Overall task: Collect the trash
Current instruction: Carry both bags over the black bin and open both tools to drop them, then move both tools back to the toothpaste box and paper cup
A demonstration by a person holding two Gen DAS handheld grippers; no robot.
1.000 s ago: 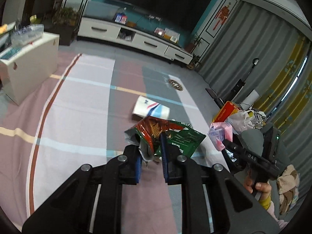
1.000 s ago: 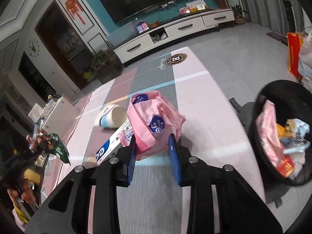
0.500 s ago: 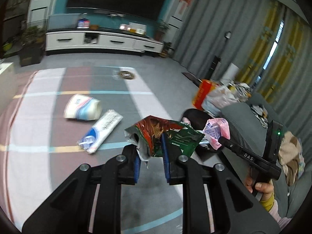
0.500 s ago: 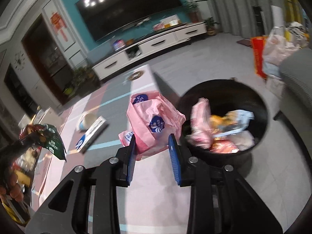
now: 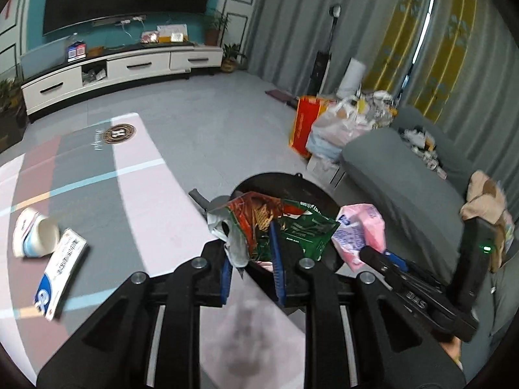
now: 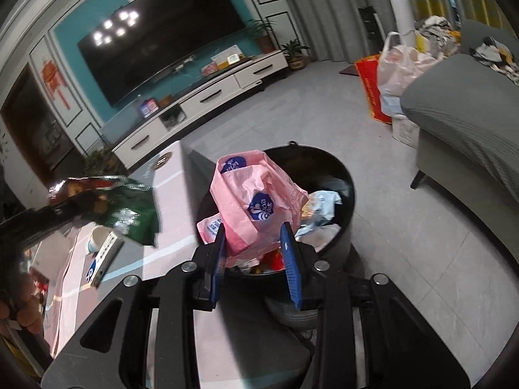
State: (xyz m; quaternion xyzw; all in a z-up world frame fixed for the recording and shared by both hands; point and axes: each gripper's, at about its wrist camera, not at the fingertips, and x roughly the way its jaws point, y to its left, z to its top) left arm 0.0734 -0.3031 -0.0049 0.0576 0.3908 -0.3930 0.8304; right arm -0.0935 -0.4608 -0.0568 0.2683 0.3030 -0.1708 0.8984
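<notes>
Left tool clamps one crumpled red-and-green snack bag, held above the near rim of the black trash bin. Right tool pinches one pink plastic bag with blue printed logos, hanging over the open mouth of the same bin; from the left wrist view this bag shows just right of the snack bag. Inside the bin lie several crumpled wrappers, white, silver, yellow and red, too jumbled to count. On the striped rug two pieces of trash lie touching each other, well apart from the bin: one tipped paper cup and one flat blue-and-white box.
</notes>
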